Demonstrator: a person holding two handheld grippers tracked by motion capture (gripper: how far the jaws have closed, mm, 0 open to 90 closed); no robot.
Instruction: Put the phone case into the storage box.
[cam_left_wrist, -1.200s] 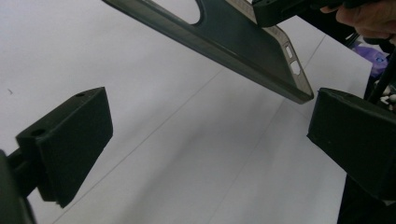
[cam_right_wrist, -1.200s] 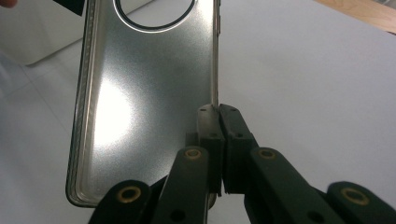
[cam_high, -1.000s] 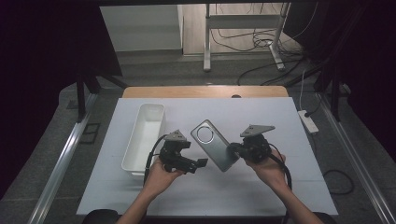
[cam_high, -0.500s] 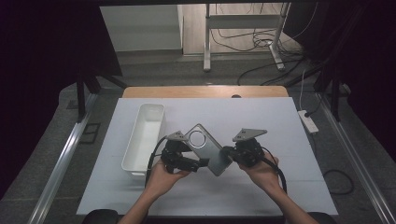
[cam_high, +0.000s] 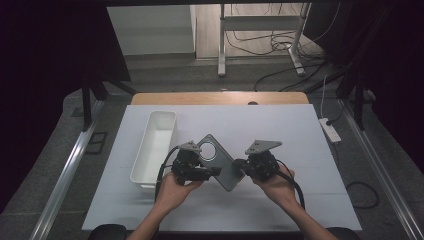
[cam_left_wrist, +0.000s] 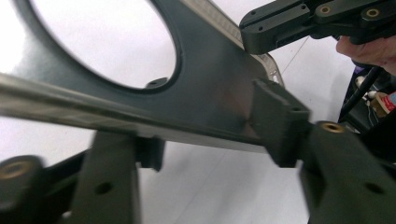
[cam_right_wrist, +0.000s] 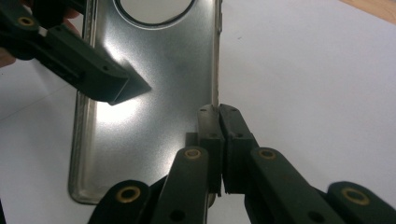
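Starting at the left, the white bin (cam_high: 154, 150) sits lengthwise along the left side of the white table mat (cam_high: 300, 130), just beside my left hand (cam_high: 175, 187), so I have little room to swing outward that way. The left gripper (cam_high: 210, 172) has just been closing its jaws, with the phone case (cam_high: 220, 162) between them; in the left gripper view one jaw presses the dark face of the case (cam_left_wrist: 210, 88) and the other sits under its long edge, so I read it as gripping the case at a middling width. The case is lifted off the mat, tilted, between the two grippers near the middle of the table, its round camera cutout (cam_high: 207, 148) toward the far left end. The right gripper (cam_high: 240, 165) is pinched nearly shut on the case's thin side wall, which the right gripper view shows clearly at the rim (cam_right_wrist: 215, 93). To do this handover well, I judge I should keep the left grip square on the flat face, not on the cutout's thin ring, and confirm it is firm before the right jaws ease off, since the rim hold is narrow and the case could twist. To the right of my right hand (cam_high: 277, 182) the mat is bare out to its edge, which gives the better side for withdrawing.
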